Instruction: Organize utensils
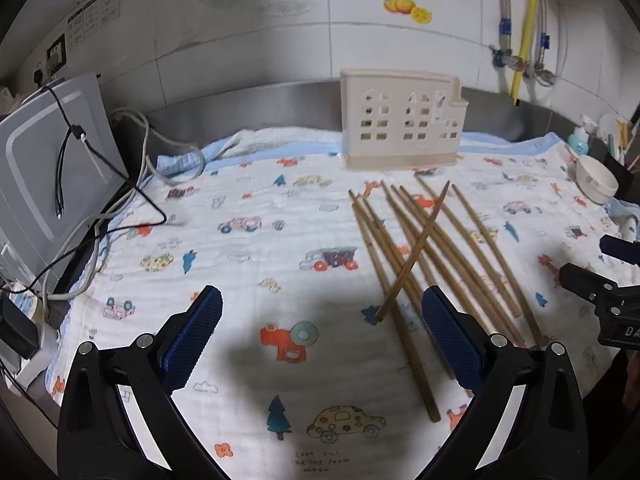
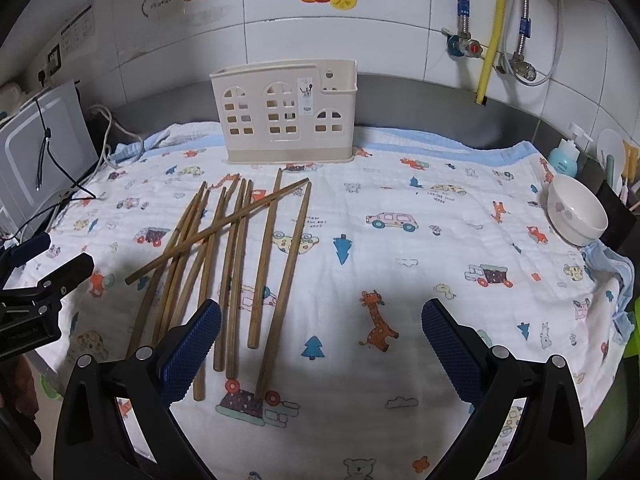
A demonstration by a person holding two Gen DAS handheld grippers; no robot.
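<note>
from the left wrist, the left tongs [image 1: 322, 334] are hanging wide apart and holding nothing over the printed cloth [image 1: 248, 248] on the table. the chopsticks [image 1: 432, 256] are lying loose just right of them, in front of the cream holder [image 1: 402, 120].

from the right wrist, the right tongs [image 2: 321, 336] are gaping wide and holding nothing, the chopsticks [image 2: 236, 256] are lying to their left, one crossing the others, and a white bowl [image 2: 576, 210] is sitting far right.

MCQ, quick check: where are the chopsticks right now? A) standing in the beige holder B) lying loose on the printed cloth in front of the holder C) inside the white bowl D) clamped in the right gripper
B: the chopsticks lie spread flat on the printed cloth, one crossing the rest, apart from the beige holder behind them; the right gripper is open and empty.
</note>
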